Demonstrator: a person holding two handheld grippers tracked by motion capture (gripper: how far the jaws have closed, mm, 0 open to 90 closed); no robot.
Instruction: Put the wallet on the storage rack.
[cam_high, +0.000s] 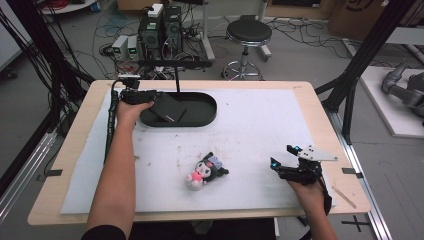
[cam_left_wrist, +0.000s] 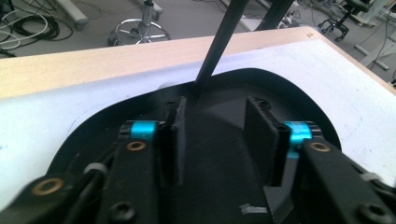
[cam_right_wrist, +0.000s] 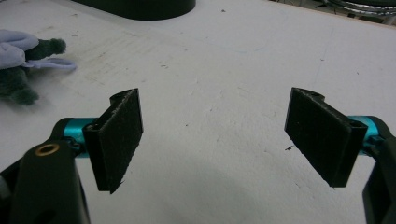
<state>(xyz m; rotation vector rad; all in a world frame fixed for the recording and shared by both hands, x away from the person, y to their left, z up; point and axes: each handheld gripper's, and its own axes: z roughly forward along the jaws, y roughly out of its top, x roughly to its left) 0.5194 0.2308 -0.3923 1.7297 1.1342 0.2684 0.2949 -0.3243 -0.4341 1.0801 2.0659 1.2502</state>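
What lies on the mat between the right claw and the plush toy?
Nothing: in the high view the stretch of white mat between the right claw and the plush toy is bare. The right gripper view shows scuffed mat there too.

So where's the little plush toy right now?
In the high view the plush toy lies on the white mat, near the front middle, between the black tray and the person's right tongs.
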